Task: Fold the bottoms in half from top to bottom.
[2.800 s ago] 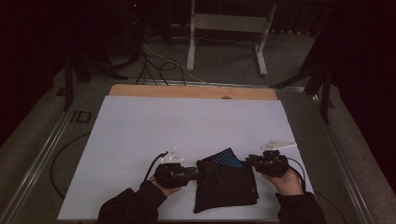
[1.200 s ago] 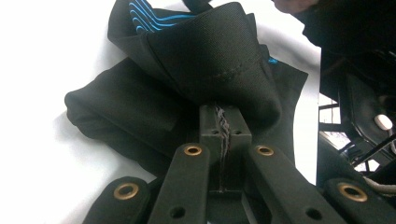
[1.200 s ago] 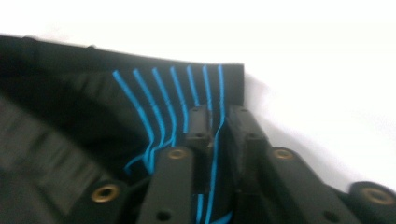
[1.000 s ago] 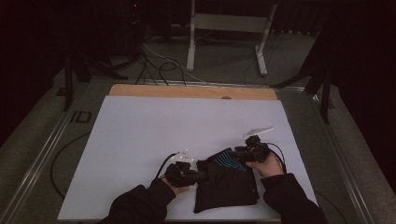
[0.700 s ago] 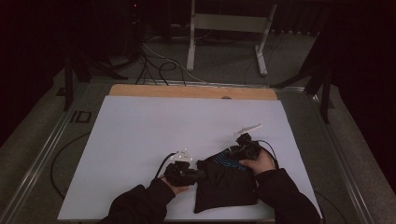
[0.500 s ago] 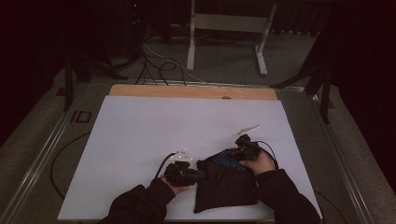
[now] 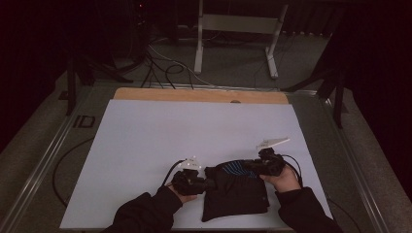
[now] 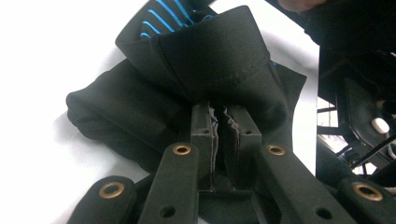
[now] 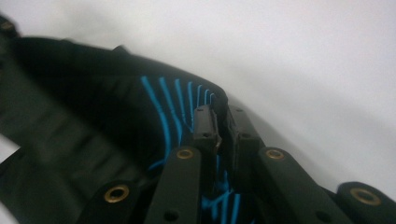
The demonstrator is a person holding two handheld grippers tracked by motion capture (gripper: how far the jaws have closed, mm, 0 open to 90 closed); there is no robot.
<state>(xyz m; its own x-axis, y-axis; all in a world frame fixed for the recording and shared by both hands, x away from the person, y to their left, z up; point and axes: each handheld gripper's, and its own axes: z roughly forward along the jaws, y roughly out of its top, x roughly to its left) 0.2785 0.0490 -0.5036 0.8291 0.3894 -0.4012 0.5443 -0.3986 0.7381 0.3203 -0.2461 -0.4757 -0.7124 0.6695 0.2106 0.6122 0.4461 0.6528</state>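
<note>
A white sheet (image 7: 194,141) covers the table in front of you, dark floor and cables beyond it. The black cloth garment with blue stripes (image 7: 235,191) lies folded at the near edge, between your hands. Your left gripper (image 7: 206,184) has its jaws pinched on the garment's left edge, black fabric bunched between the pads. Your right gripper (image 7: 250,167) has just been closing; its jaws now clamp the blue-striped fold at the garment's upper right.
</note>
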